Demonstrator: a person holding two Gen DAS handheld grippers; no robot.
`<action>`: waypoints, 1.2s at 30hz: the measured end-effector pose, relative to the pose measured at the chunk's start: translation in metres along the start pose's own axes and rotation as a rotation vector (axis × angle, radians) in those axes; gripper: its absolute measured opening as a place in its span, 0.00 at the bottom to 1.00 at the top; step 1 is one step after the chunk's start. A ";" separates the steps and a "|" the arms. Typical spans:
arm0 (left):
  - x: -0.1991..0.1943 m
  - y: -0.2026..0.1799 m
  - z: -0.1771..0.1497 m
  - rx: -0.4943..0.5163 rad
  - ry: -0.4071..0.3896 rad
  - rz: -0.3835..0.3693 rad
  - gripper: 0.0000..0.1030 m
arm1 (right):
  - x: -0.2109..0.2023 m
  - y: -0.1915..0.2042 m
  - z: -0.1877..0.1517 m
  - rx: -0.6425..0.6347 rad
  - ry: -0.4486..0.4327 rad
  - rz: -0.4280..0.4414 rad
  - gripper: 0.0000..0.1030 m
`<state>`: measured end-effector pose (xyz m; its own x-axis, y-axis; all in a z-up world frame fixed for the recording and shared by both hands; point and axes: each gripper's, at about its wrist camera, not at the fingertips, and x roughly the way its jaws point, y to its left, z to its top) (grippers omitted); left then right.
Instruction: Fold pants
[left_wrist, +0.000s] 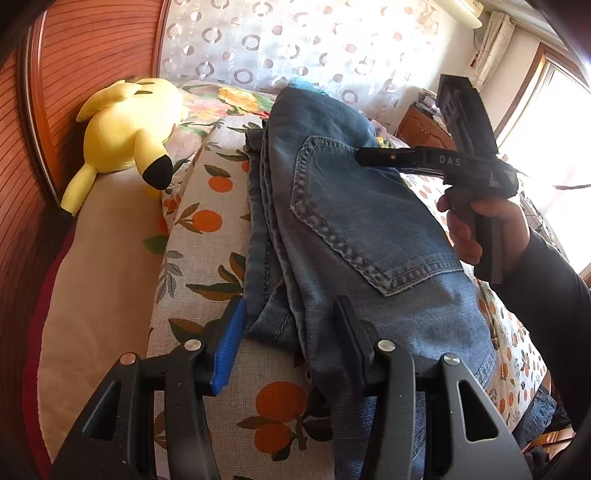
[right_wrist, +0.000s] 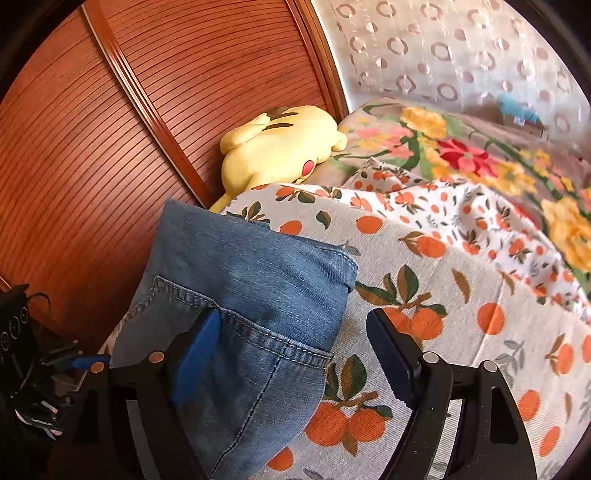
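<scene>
- Pants (left_wrist: 351, 229): we are seeing them lying in a folded denim stack on the bed's orange-print cover (left_wrist: 207, 266), back pocket up.
- Left gripper (left_wrist: 291, 343): we are holding its jaws spread, straddling the stack's near edge, pinching nothing.
- Right gripper (right_wrist: 295, 354): its jaws are standing spread too, the blue pad resting on the denim.
- We are judging the folding nearly finished; next calls for pressing flat or one last fold.
- "DAS" is showing on the right gripper.
- A yellow plush toy (left_wrist: 125, 133) is lying farther off.
</scene>
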<state>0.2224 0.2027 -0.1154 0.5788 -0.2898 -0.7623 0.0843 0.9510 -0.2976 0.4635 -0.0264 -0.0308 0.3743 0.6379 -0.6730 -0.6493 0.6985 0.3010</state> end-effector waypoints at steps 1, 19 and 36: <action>-0.001 -0.001 0.000 0.002 -0.001 0.004 0.48 | 0.002 -0.001 0.000 0.004 0.000 0.003 0.80; -0.006 -0.013 -0.004 0.002 -0.037 -0.058 0.16 | -0.004 0.009 -0.002 -0.044 -0.021 0.024 0.37; -0.064 -0.003 0.039 0.057 -0.188 -0.047 0.13 | -0.062 0.041 0.002 -0.075 -0.208 0.014 0.23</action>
<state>0.2165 0.2227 -0.0429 0.7139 -0.3136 -0.6260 0.1574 0.9431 -0.2929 0.4153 -0.0368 0.0242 0.4880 0.7061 -0.5132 -0.7001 0.6677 0.2529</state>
